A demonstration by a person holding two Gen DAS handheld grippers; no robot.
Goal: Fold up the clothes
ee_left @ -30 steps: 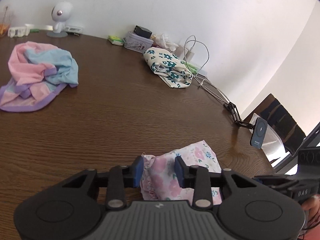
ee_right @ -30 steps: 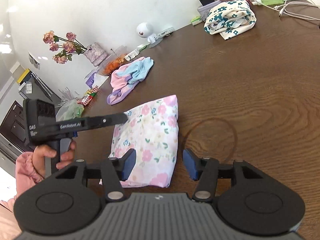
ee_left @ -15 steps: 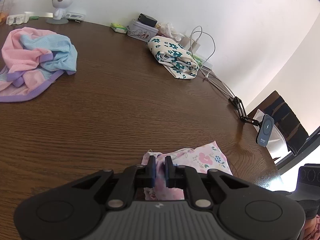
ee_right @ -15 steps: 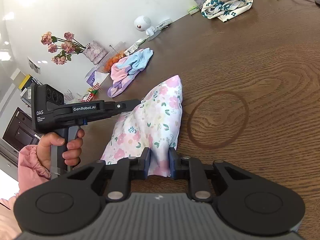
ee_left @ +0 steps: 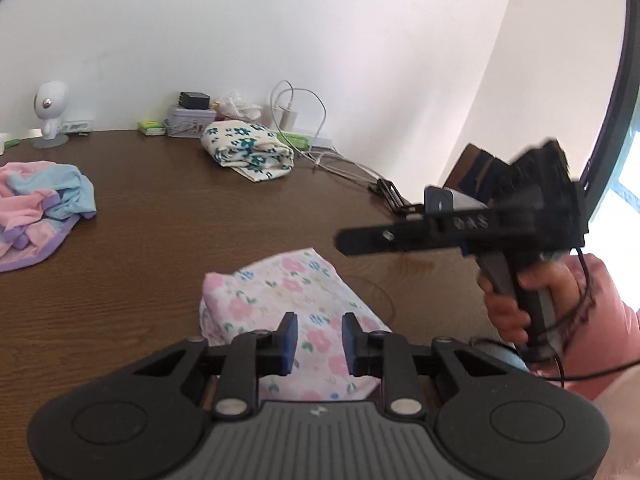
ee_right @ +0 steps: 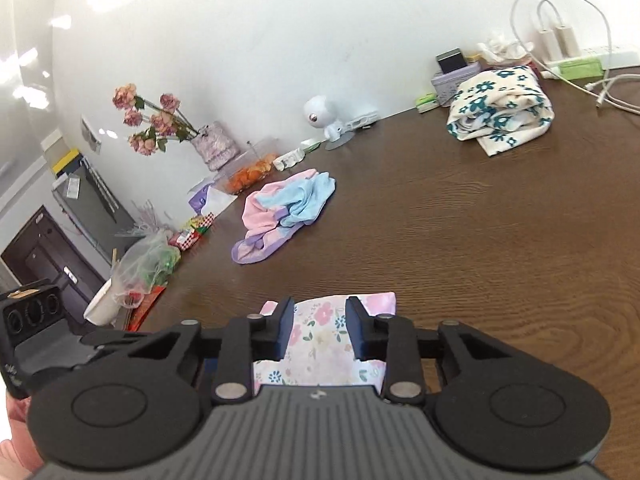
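Observation:
A folded pink floral garment (ee_left: pixel 288 296) lies on the brown wooden table (ee_left: pixel 200 216) just ahead of both grippers; it also shows in the right wrist view (ee_right: pixel 328 340). My left gripper (ee_left: pixel 319 338) is open above its near part, not holding it. My right gripper (ee_right: pixel 318 330) is open above the garment too, empty. The right gripper's body, held in a hand, shows in the left wrist view (ee_left: pixel 472 228). A crumpled pink, blue and purple garment (ee_right: pixel 284 212) lies to the left. A folded cream garment with teal flowers (ee_right: pixel 500 108) lies at the back.
Along the wall stand a small white fan (ee_right: pixel 324 120), a lilac tin (ee_right: pixel 456 80), chargers with white cables (ee_right: pixel 560 36), a vase of dried roses (ee_right: pixel 168 128), a bowl of orange snacks (ee_right: pixel 252 172) and a plastic bag (ee_right: pixel 144 268). A phone clamp (ee_left: pixel 400 200) sits at the table's right edge.
Both grippers were shut on the floral garment half a second ago; both have opened and let it go. The garment now lies folded smaller on the table. Both grippers lifted.

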